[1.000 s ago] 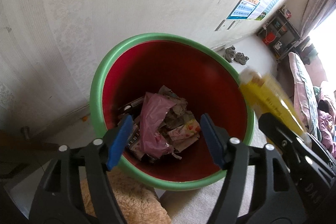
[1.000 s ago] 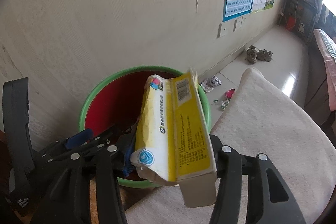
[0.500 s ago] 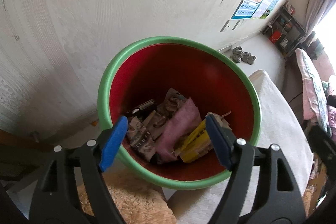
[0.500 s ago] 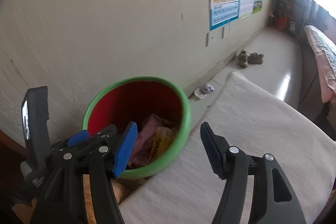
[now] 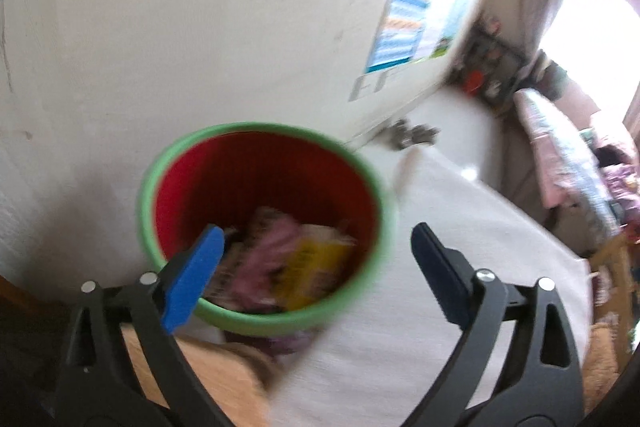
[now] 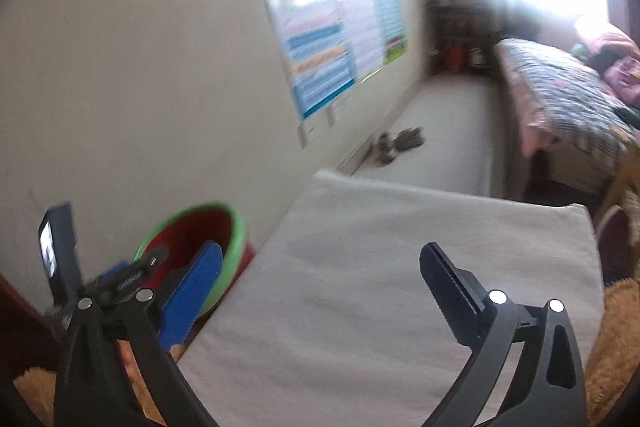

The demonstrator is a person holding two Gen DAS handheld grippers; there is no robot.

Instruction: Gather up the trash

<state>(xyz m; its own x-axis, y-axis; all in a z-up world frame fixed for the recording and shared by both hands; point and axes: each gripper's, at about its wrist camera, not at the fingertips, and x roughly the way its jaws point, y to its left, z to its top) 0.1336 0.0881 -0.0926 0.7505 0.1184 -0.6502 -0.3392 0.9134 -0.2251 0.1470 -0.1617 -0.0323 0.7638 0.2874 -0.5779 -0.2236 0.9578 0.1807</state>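
A green-rimmed bin (image 5: pixel 380 227) with a red inside stands against the wall; it also shows in the right wrist view (image 6: pixel 236 231). Inside lie a yellow carton (image 5: pixel 308 267), pink plastic (image 5: pixel 268 259) and crumpled paper. My left gripper (image 5: pixel 316 267) is open and empty, just in front of the bin's rim. My right gripper (image 6: pixel 320 291) is open and empty, over a white cloth-covered surface (image 6: pixel 380 267) to the right of the bin. The left gripper's body (image 6: pixel 120 279) shows in the right wrist view. Both views are blurred.
A tan fluffy cushion (image 5: pixel 208 379) lies below the bin. Posters (image 6: pixel 336 43) hang on the wall. A pair of shoes (image 6: pixel 400 143) sits on the floor by the wall. A bed with patterned bedding (image 6: pixel 568 95) stands at the right.
The yellow carton left my right gripper and now lies in the bin. Both grippers have pulled back from the bin and swung right, the right one over the white cloth.
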